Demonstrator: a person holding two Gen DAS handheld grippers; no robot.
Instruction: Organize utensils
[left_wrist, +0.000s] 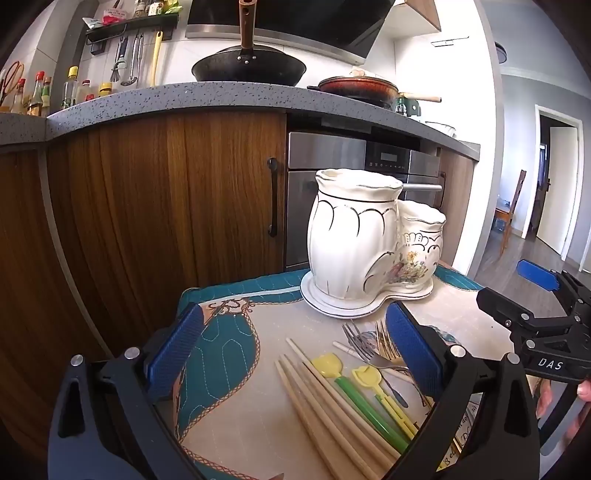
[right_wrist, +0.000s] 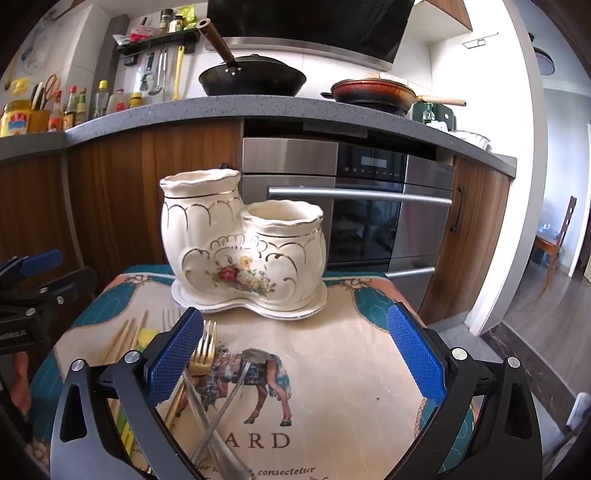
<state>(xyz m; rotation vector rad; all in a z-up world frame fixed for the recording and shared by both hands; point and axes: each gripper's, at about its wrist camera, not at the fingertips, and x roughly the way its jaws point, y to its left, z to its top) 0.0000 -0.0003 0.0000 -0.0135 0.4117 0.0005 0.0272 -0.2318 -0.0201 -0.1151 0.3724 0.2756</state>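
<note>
At the mat's (right_wrist: 332, 332) far edge stands the holder (right_wrist: 240, 243), both cups empty. Near left lie chopsticks (left_wrist: 325, 417), forks (right_wrist: 201, 350) and spoons (left_wrist: 354, 398); right half bare. Left gripper (left_wrist: 295, 354) and right gripper (right_wrist: 295, 350) gape wide, holding nothing.

Your left claw (left_wrist: 295, 354) and your right claw (right_wrist: 295, 354) both stand spread wide with nothing between their blue pads, each tilted slightly downward, side by side and apart from one another.

You see a glossy ceramic holder (right_wrist: 242, 245), matt wooden chopsticks (left_wrist: 325, 413), shiny metal forks (right_wrist: 201, 349) and quilted cloth mat (right_wrist: 351, 369).
</note>
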